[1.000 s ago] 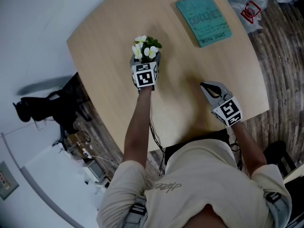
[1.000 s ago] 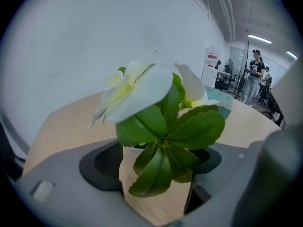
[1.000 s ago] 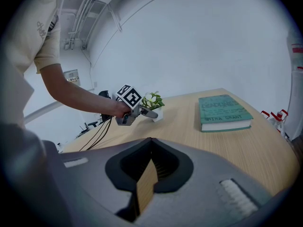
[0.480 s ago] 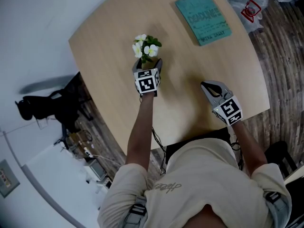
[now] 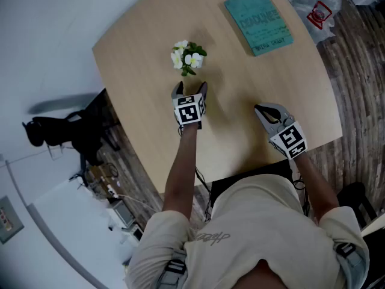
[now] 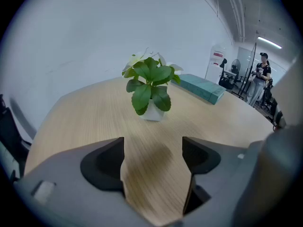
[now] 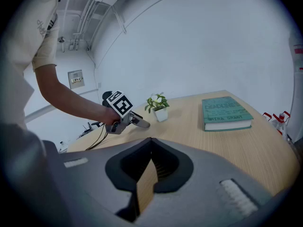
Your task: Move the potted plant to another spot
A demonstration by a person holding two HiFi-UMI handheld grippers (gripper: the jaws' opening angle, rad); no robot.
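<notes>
A: Quick status, near to far. Closest thing?
B: Right gripper [image 5: 258,108], by the near edge of the table [image 5: 138,59]. Clenched, pads together but for a sliver, nothing in them. Well apart from the plant. Idle, by the look of it.
A: Left gripper [image 5: 190,88]?
B: Next out, mid-table, angled down toward the plant. Released: jaws wide apart, only bare wood between them. Just short of the pot, not touching.
A: Potted plant [image 5: 188,58]?
B: Just beyond the left jaws. Upright on the tabletop in a white pot [image 6: 153,111], with green leaves and white flowers. Free-standing, gripped by nothing. Apart from the teal book [image 5: 258,22].
A: Past that?
B: Book flat near the far edge, then plastic bags [image 5: 313,5] with red print beyond the far corner. No bearing on the task.
A: Progress call?
B: Hard to pin from one moment. No grip, no lift, no carry under way. Either just short of grasping or just after setting down; cannot tell which. If before: everything left, meaning close on the pot, lift, carry to a free patch, set down, let go. If after: only backing off left. Bare table to spare either way.
</notes>
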